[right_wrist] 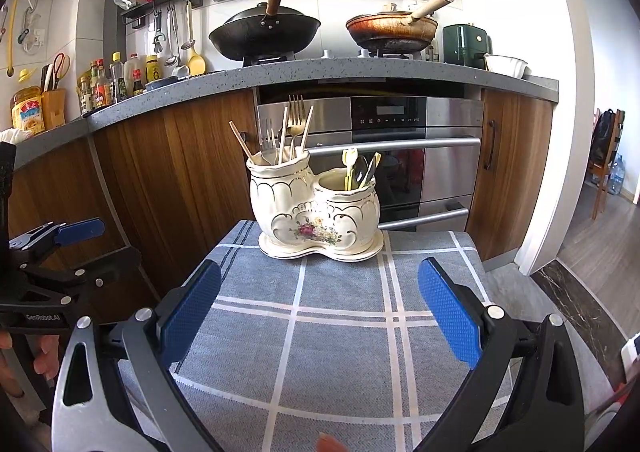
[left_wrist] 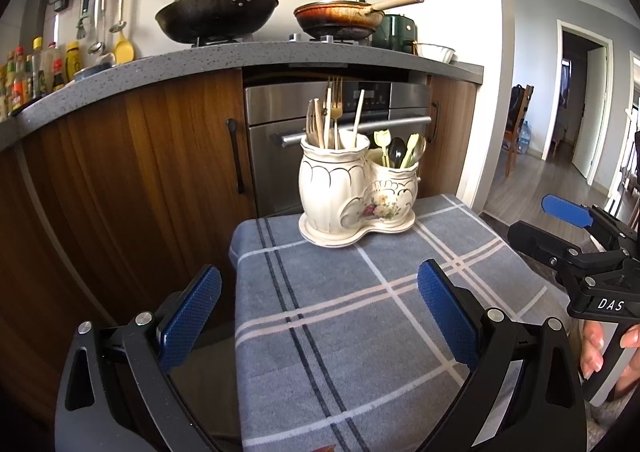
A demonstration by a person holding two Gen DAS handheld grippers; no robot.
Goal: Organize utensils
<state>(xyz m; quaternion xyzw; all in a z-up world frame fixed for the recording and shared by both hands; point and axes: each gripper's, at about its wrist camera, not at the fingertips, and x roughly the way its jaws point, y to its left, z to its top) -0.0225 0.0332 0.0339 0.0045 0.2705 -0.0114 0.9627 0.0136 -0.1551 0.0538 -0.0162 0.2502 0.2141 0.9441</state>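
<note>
A cream ceramic double utensil holder [left_wrist: 352, 192] with a flower print stands at the far end of a small table under a blue plaid cloth [left_wrist: 360, 312]. It also shows in the right wrist view [right_wrist: 316, 212]. Its taller pot holds forks and chopsticks [left_wrist: 330, 116], also seen in the right wrist view [right_wrist: 286, 136]. Its lower pot holds spoons [left_wrist: 400, 150], also seen in the right wrist view [right_wrist: 360, 170]. My left gripper [left_wrist: 320, 316] is open and empty above the cloth's near left part. My right gripper [right_wrist: 320, 316] is open and empty above the cloth. The right gripper's body also shows in the left wrist view [left_wrist: 580, 248].
Behind the table are wooden cabinets [right_wrist: 160, 180], a steel oven [right_wrist: 400, 156] with bar handles, and a grey counter [right_wrist: 320, 70] with a black wok [right_wrist: 264, 32], a frying pan [right_wrist: 392, 30] and bottles [right_wrist: 112, 80]. A doorway and wood floor [left_wrist: 532, 180] lie to the right.
</note>
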